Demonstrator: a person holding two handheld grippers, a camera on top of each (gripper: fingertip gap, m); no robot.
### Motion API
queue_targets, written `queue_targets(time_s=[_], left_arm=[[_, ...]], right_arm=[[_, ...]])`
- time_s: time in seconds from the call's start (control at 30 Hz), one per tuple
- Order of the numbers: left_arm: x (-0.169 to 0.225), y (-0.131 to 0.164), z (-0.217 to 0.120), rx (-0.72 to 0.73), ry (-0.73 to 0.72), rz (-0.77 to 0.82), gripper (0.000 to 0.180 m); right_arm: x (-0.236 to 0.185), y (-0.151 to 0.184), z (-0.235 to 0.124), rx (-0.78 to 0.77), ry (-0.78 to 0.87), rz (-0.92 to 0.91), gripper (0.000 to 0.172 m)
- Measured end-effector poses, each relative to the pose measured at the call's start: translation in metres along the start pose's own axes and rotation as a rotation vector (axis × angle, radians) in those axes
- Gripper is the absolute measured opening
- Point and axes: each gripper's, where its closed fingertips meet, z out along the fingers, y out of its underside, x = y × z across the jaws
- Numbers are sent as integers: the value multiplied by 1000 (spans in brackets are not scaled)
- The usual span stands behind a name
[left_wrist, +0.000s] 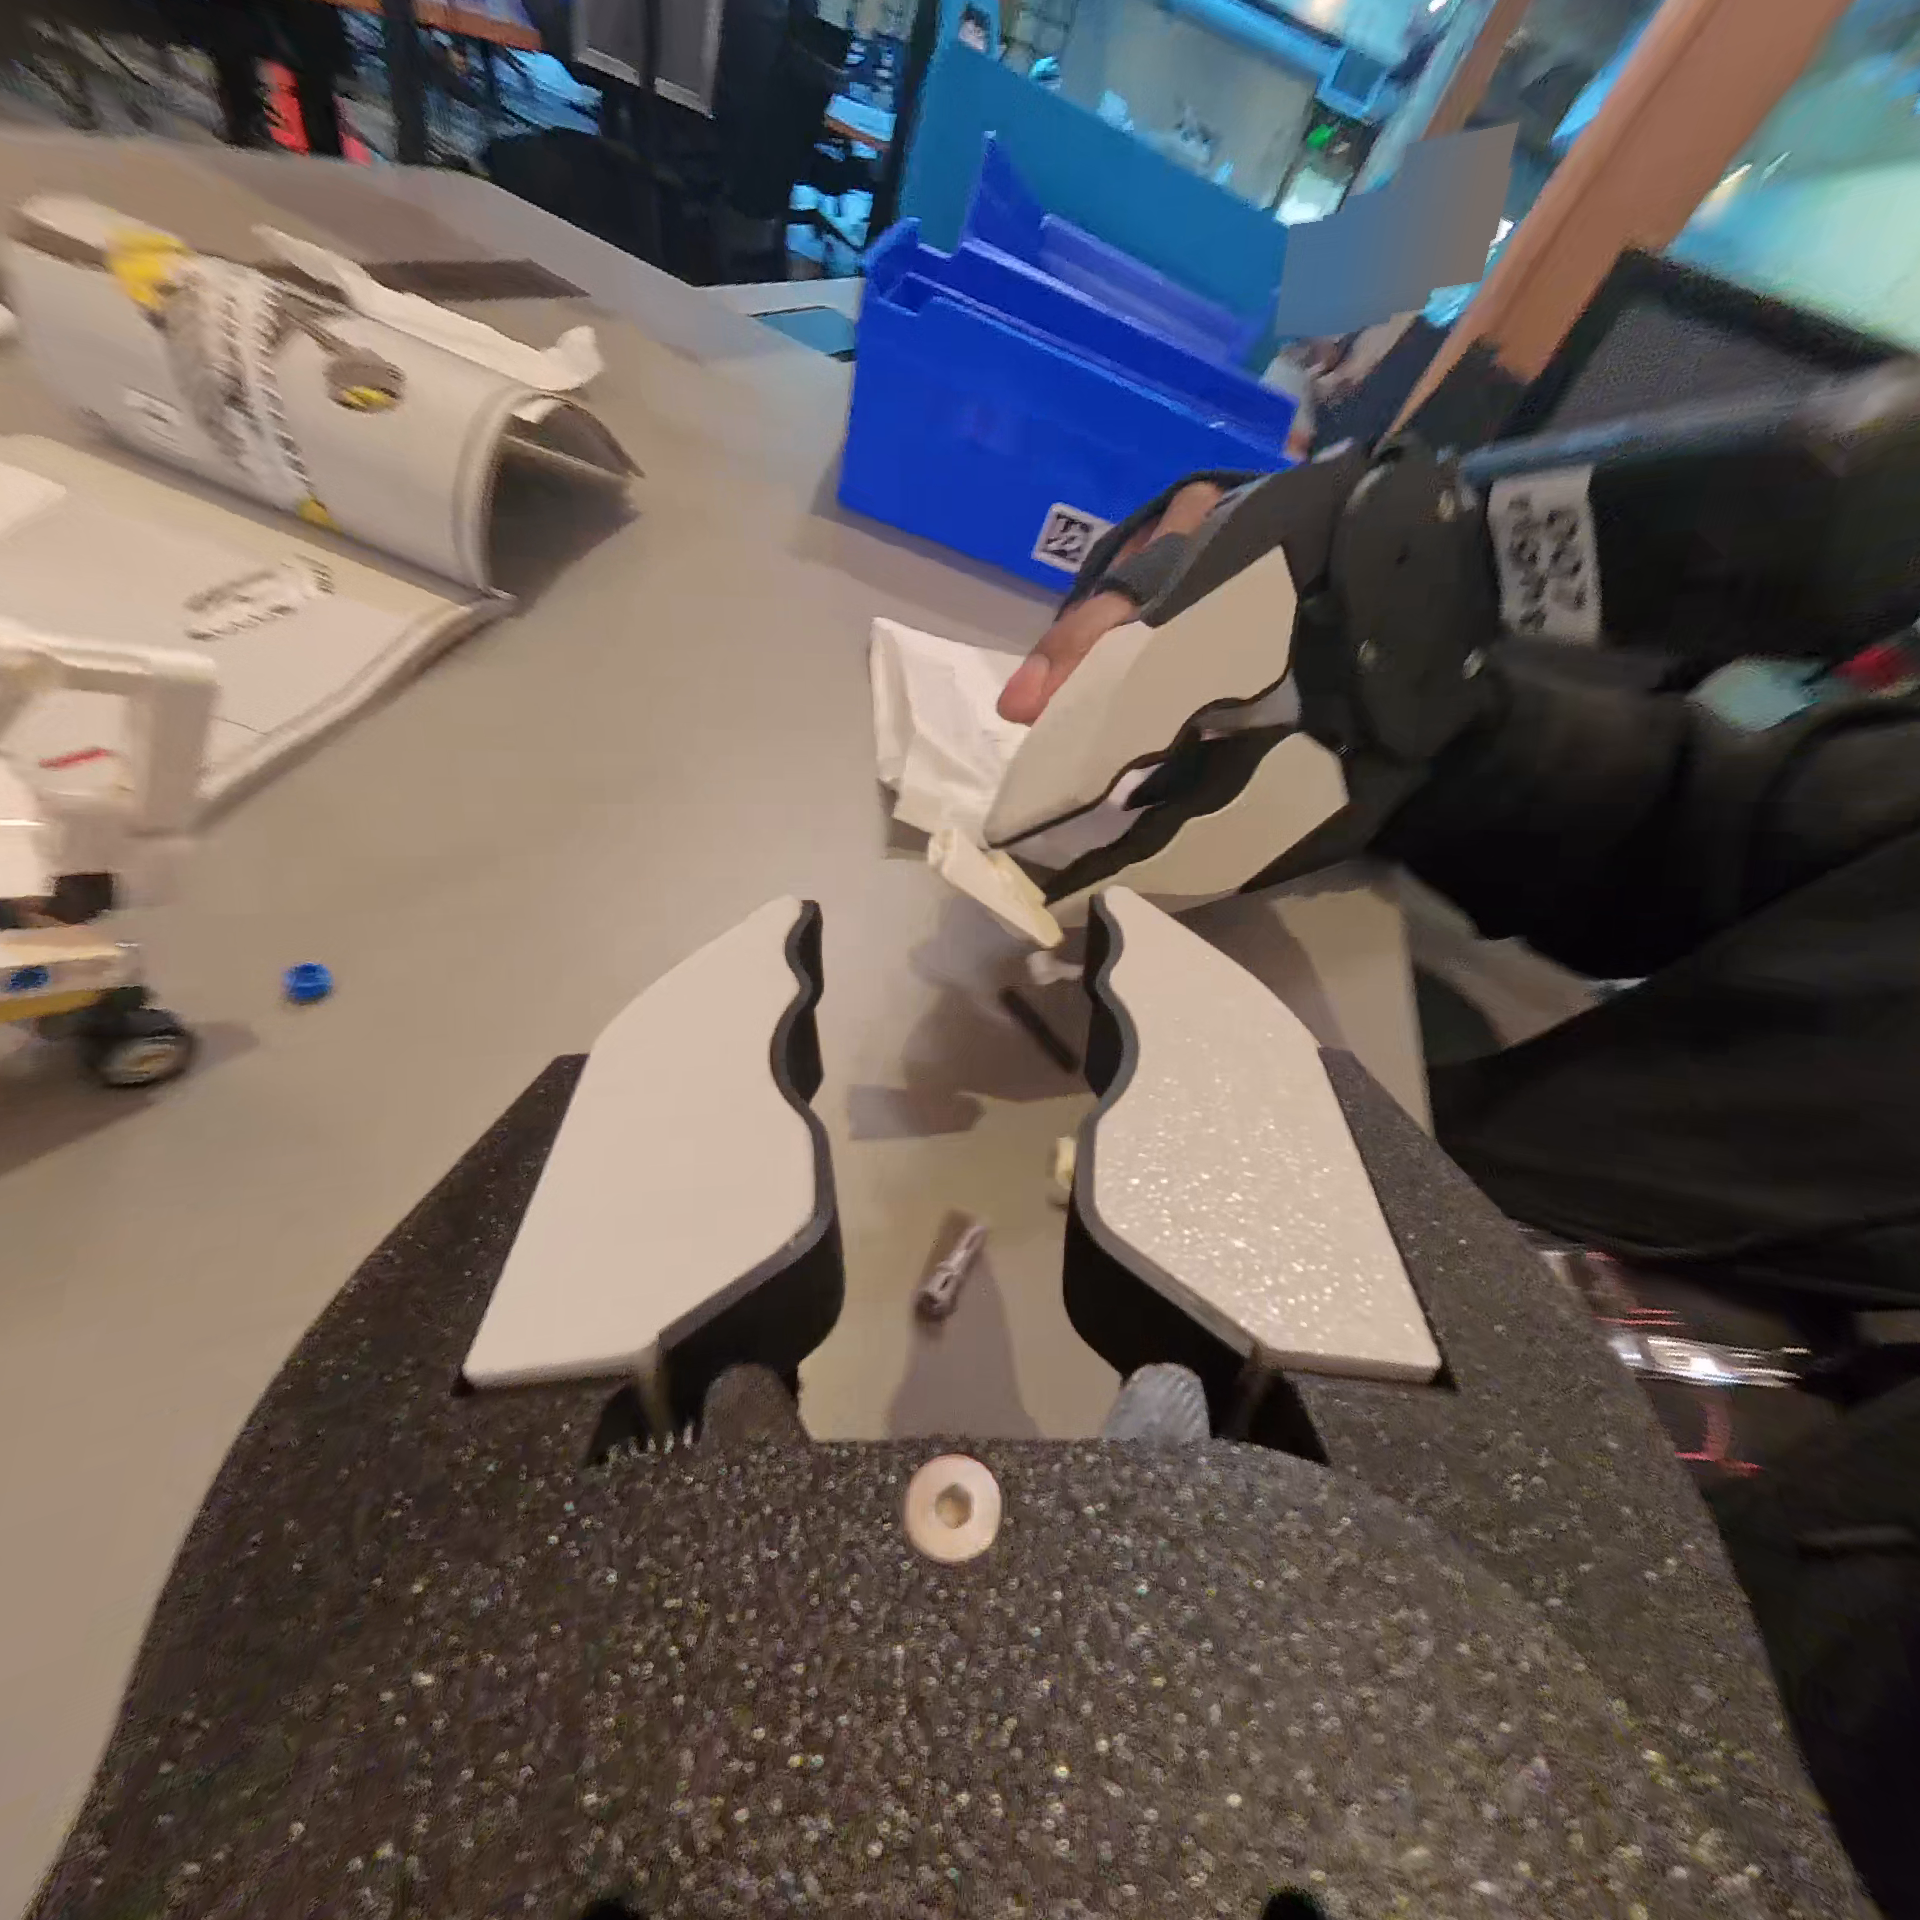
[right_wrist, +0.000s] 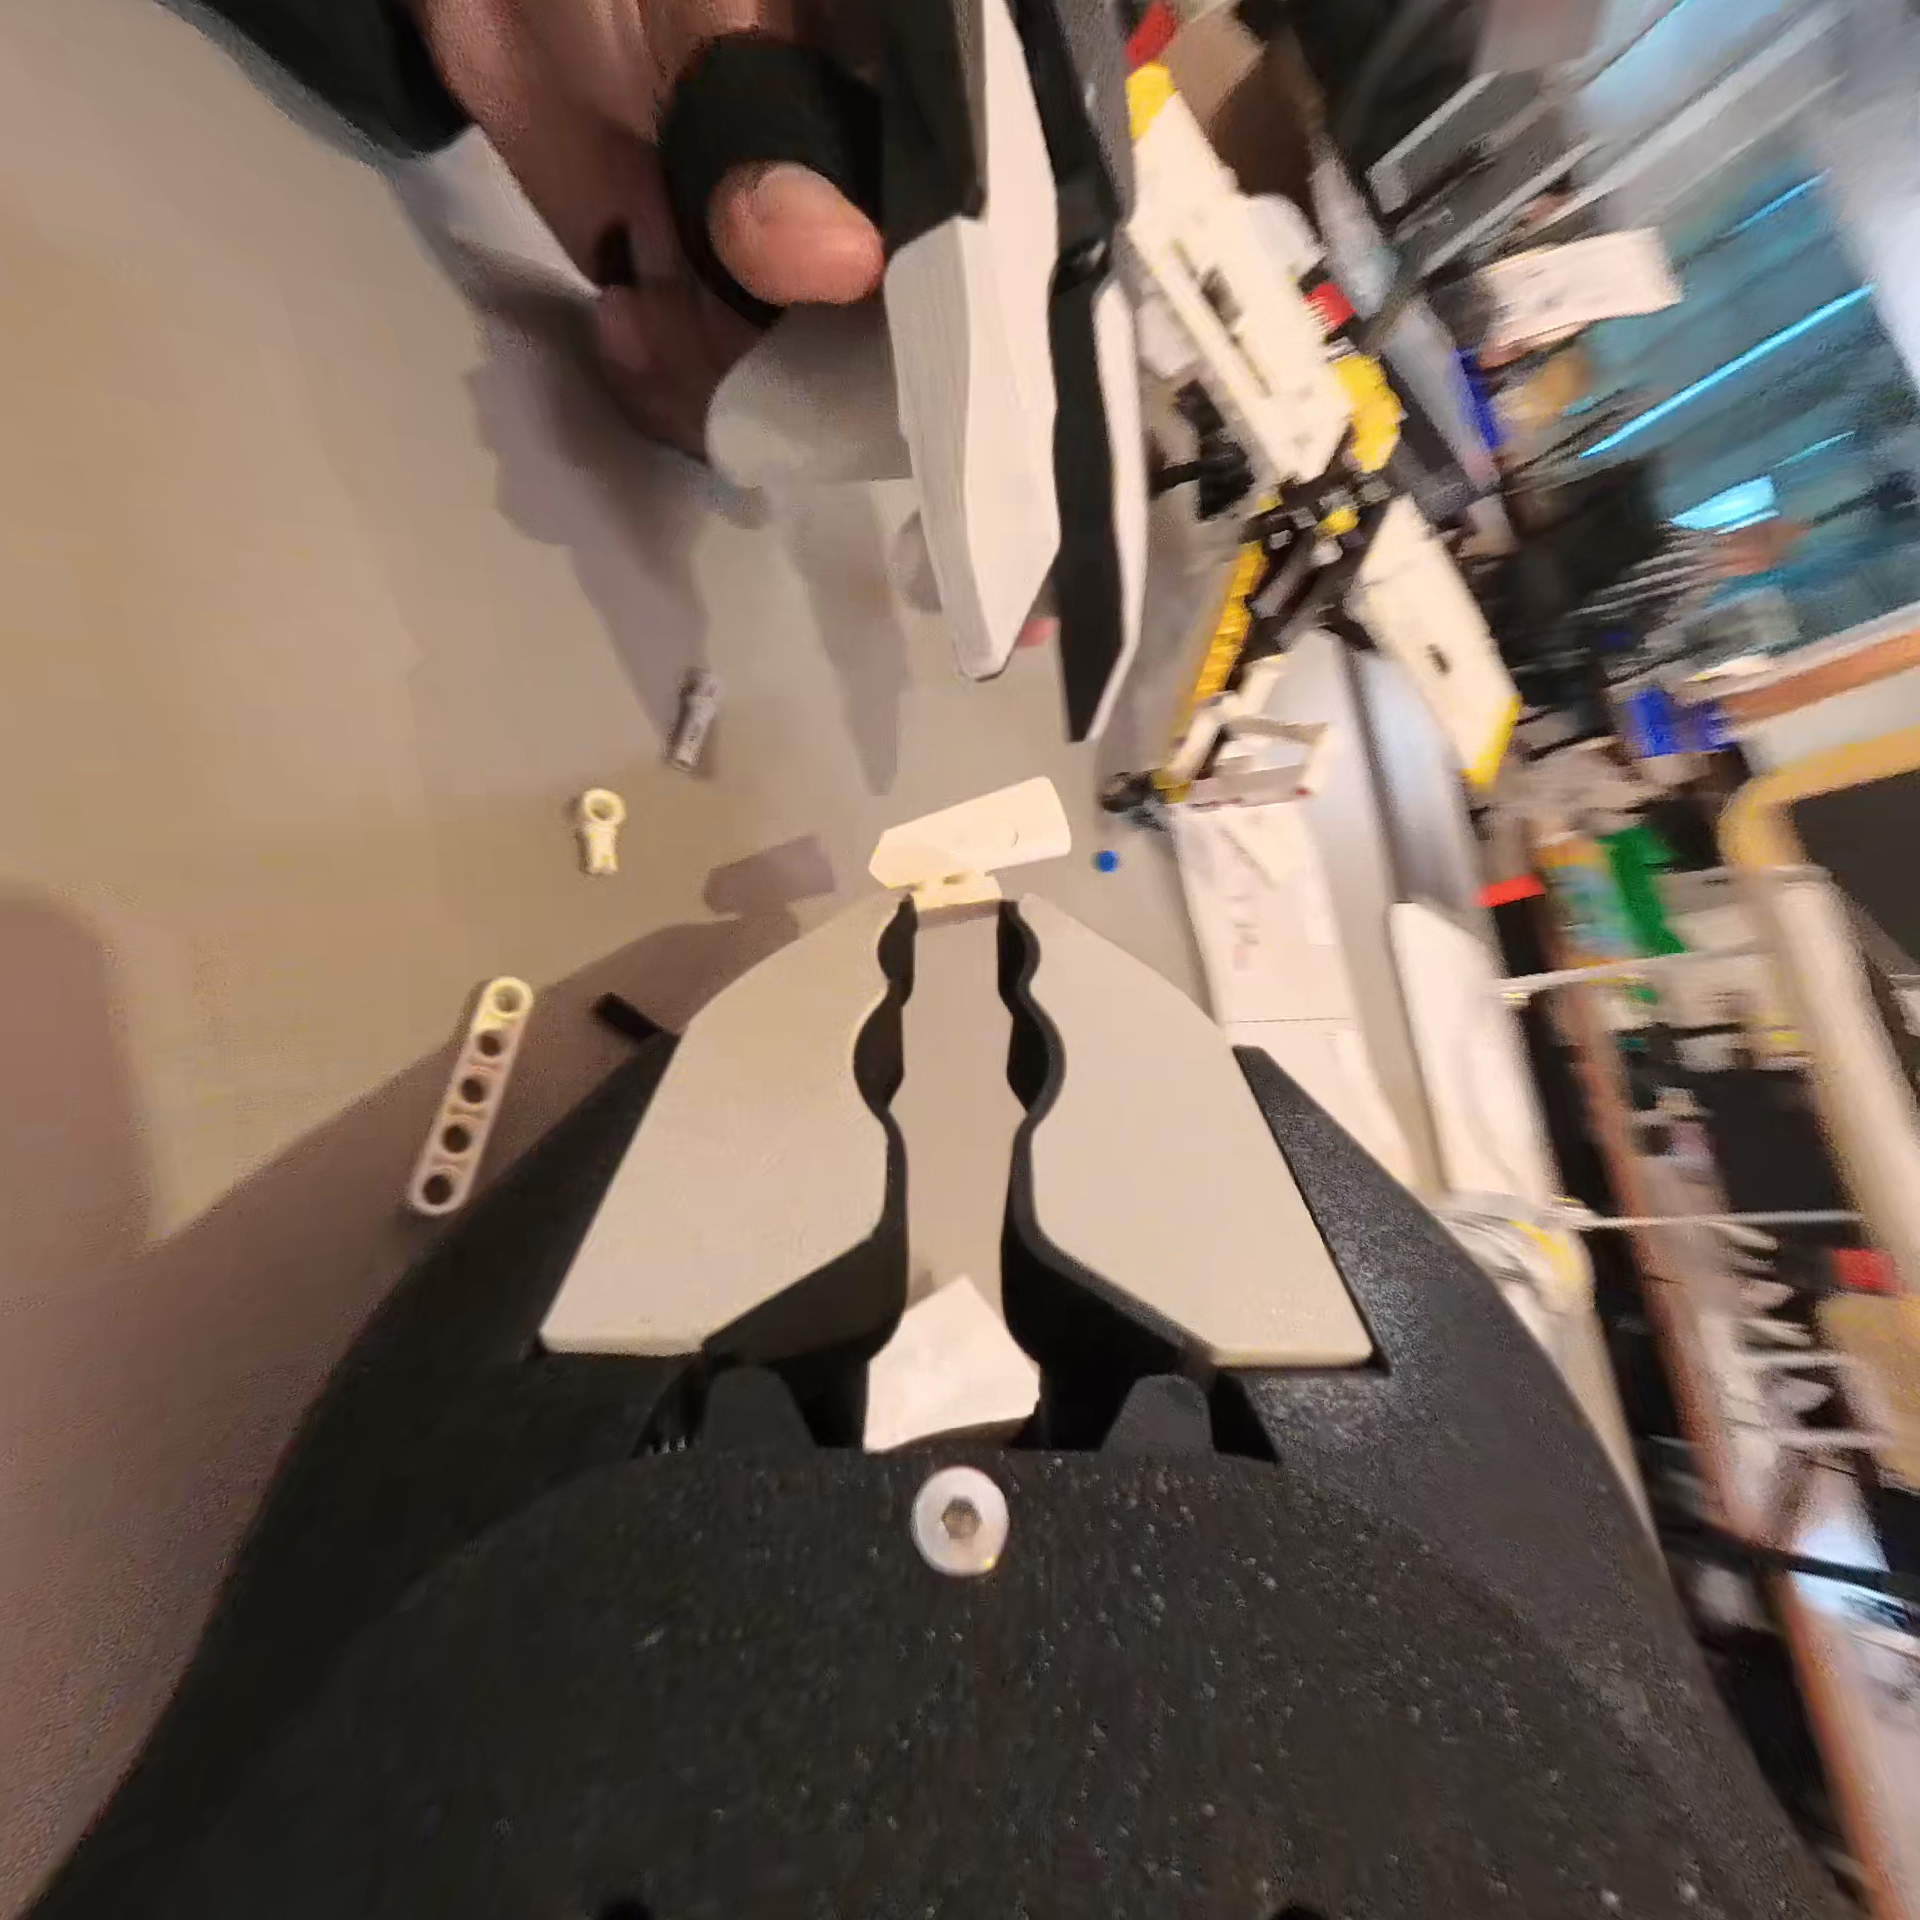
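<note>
White panel piece pinched at the tips of the right hand-held gripper

The right hand-held gripper (right_wrist: 956, 906) grips a small white panel piece (right_wrist: 977, 836) by its lower tab, with both fingertips pressing on it, above the grey table (left_wrist: 623, 790). The left hand-held gripper (left_wrist: 951, 925) stands open with nothing between its fingers, just beside the held piece. Under it lie a grey connector pin (left_wrist: 948, 1270) and a black axle (left_wrist: 1039, 1029). Near the right one lie a white holed beam (right_wrist: 470, 1101) and a small white connector (right_wrist: 601, 826). A blue bin (left_wrist: 1039, 416) stands towards the far edge, and an open instruction booklet (left_wrist: 312, 436) and a white and yellow model (left_wrist: 73, 894) lie towards the left edge.
</note>
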Motion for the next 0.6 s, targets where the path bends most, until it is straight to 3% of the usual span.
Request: queue_targets(time_s=[0.23, 0.37, 0.5, 0.6], left_arm=[[28, 3, 17, -24, 189, -106, 29], [30, 4, 21, -33, 174, -61, 10], [34, 5, 18, -41, 163, 61, 9], [44, 7, 15, -52, 183, 199, 8]], right_arm=[[1, -12, -7, -3, 174, -125, 15], [0, -17, -9, 16, 186, -118, 15], [-3, -20, -12, 54, 147, -27, 16], [-9, -26, -16, 134, 17, 164, 19]])
